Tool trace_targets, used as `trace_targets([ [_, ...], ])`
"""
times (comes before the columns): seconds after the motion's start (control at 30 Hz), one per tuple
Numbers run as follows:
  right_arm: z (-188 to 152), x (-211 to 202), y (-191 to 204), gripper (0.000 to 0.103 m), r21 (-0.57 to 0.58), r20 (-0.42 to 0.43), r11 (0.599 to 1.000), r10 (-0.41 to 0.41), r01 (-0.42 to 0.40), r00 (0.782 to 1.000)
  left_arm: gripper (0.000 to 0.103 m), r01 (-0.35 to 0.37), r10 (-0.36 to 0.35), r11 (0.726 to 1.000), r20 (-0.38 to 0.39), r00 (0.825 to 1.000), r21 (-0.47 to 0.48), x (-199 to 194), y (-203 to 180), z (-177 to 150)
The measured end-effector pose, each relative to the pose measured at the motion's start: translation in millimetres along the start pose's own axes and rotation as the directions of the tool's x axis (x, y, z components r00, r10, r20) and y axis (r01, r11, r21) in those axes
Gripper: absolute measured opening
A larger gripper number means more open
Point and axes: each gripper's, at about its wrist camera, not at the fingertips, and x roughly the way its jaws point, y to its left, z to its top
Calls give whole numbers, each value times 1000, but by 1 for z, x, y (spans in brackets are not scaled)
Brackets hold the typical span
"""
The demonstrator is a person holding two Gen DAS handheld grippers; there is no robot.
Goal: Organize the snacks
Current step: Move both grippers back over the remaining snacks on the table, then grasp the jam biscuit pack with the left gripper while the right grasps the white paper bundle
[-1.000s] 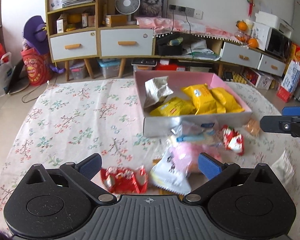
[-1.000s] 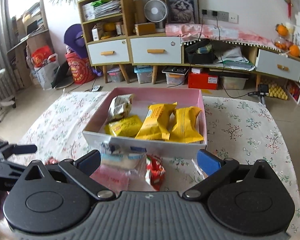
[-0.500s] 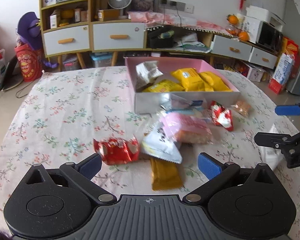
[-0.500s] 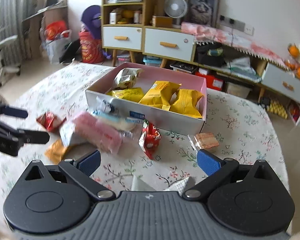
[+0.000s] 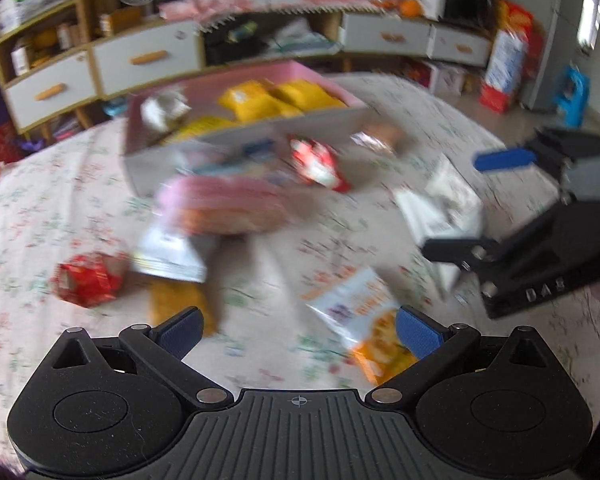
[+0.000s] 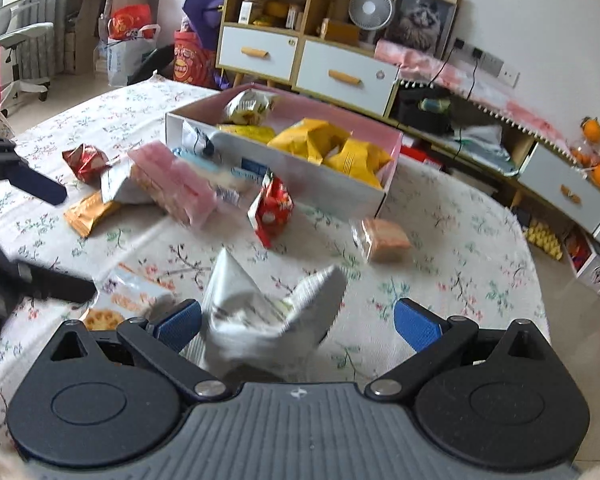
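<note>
A home living room: wooden sideboard [image 6: 296, 54], desk fan [image 6: 370, 10], floral tablecloth [image 6: 452, 248].

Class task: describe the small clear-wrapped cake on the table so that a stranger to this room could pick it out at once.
Find the pink-lined box on the floral tablecloth. Just off its near right corner lies the cake. It is the only brown block in clear wrap; the nearby red packet is opaque foil.

Both grippers [image 5: 298, 334] [image 6: 296, 326] are black and ribbed, with blue-padded jaws, silver pivot screws and a crosshair mark.
</note>
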Motion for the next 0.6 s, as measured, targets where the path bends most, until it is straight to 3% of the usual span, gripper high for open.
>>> trace_targets([
  [0.27,-14,10,-16,103,102,-49,991,96,-90,994,103,43,-40,998,-53,998,49,14,-29,-6],
  [0.6,-24,13,-23,103,151,-60,979,147,-137,987,101,36,-35,999,-31,999,10,17,-30,-7],
])
